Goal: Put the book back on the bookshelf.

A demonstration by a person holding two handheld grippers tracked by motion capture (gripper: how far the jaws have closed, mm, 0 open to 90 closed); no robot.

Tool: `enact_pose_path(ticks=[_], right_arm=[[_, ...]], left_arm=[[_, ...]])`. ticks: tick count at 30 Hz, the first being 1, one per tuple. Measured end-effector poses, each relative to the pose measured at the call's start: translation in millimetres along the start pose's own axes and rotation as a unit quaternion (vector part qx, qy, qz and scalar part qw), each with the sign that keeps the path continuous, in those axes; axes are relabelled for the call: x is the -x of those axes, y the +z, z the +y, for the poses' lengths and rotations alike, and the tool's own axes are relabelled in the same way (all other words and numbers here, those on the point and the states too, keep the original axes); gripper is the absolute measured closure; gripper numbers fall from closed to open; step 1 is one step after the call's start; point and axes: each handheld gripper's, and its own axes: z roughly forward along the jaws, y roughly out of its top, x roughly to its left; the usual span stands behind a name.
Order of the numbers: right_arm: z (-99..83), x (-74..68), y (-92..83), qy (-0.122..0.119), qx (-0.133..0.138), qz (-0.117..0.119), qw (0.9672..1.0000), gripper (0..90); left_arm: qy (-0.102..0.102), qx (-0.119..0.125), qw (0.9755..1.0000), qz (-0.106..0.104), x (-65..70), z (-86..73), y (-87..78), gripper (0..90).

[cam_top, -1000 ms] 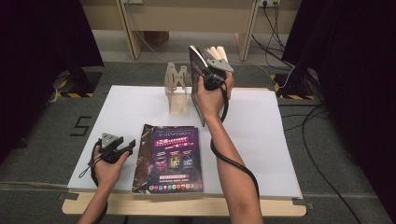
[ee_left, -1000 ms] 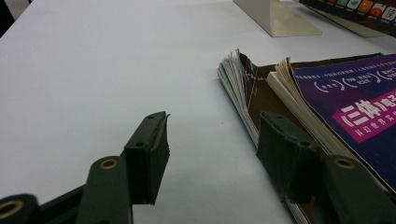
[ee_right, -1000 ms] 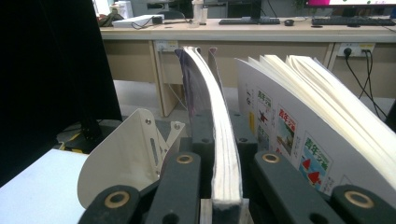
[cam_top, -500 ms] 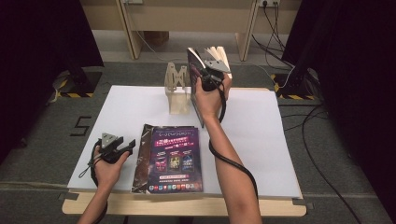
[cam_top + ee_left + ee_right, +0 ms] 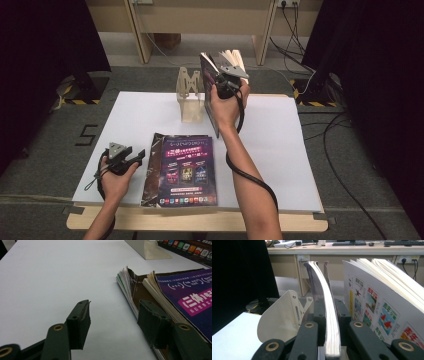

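The right gripper (image 5: 328, 312) pinches an upright magazine (image 5: 325, 302) just right of the cream rack (image 5: 279, 320), its jaws just easing apart.

A taped "5" (image 5: 89, 134) marks the floor left of the counter. The purple magazine (image 5: 190, 297) lying flat carries "三体" in white on a pink band; smaller print is unreadable.

This looks like a lab or recording room set up inside an office: black curtains (image 5: 45, 45) hang on both sides, hazard tape (image 5: 75, 100) marks the grey carpet, cables (image 5: 345, 165) trail across the floor, and a long desk (image 5: 352, 248) behind carries keyboards, with wall sockets (image 5: 409, 258) beneath it
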Motion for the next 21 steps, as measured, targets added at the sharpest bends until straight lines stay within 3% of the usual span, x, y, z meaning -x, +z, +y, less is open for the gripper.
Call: enact_pose_path(ticks=[5, 21], right_arm=[[-0.1, 2.9, -3.7, 0.01, -0.009, 0.007, 0.9999, 80.7], [-3.4, 8.2, -12.3, 0.002, -0.036, 0.005, 0.9993, 77.5]], left_arm=[[-0.002, 0.001, 1.0, -0.001, -0.3, -0.1, 0.2, 42.2], [0.0, 0.0, 1.0, 0.001, 0.2, -0.1, 0.1, 42.2]])
